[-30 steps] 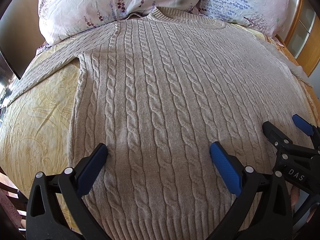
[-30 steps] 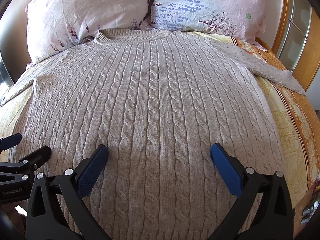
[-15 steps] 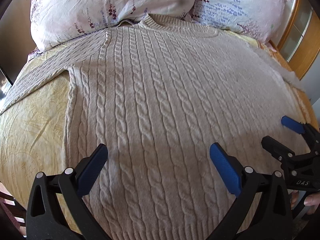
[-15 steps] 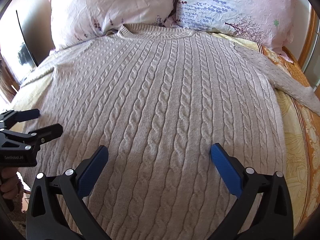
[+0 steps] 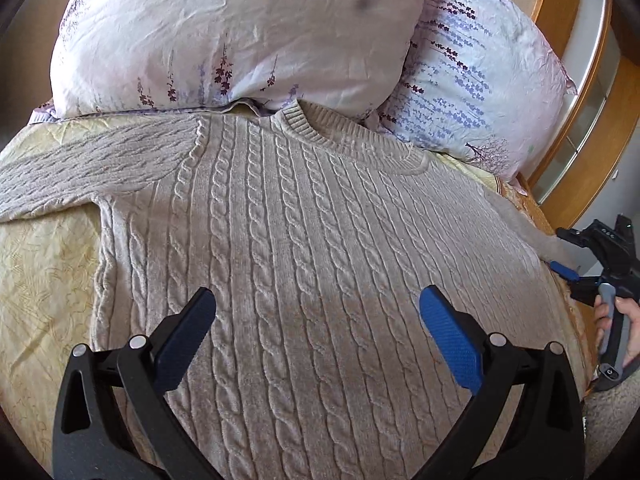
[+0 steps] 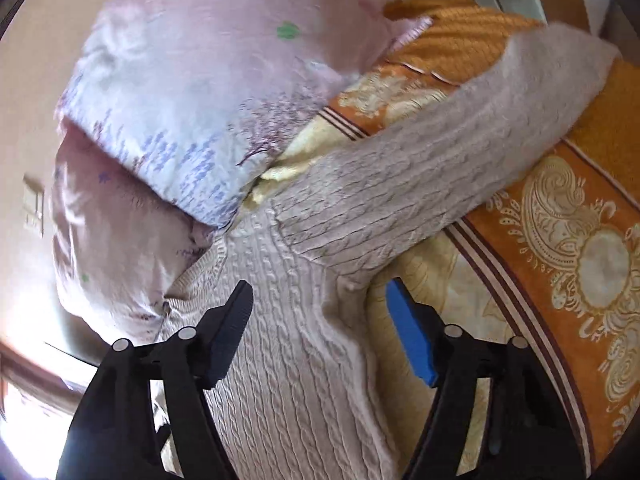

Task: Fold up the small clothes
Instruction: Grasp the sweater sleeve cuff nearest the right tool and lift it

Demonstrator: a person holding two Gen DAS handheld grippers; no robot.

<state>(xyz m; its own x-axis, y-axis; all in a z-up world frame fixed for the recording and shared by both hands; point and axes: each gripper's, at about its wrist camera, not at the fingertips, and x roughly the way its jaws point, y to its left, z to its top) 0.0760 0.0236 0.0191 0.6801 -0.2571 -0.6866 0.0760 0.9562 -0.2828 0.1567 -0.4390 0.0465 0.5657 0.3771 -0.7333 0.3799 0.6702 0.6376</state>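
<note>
Two grippers were low over the sweater (image 5: 320, 264) a second ago. Now the right gripper (image 6: 320, 332) has swung out to the side of the sweater, by its armpit, where the sleeve (image 6: 440, 168) starts. Its jaws are closing with that edge between them, not pinched yet. The left gripper (image 5: 316, 320) hangs wide apart over the sweater's middle, holding nothing. The sweater lies flat on the bed (image 5: 44, 280) below the pillows (image 5: 240, 32). The sleeve fold looks ready to start.

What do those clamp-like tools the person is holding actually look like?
Each is a black plastic frame with silver rivets and two long fingers faced with textured blue pads. The left gripper and right gripper match. The right one's grey handle shows too.
</note>
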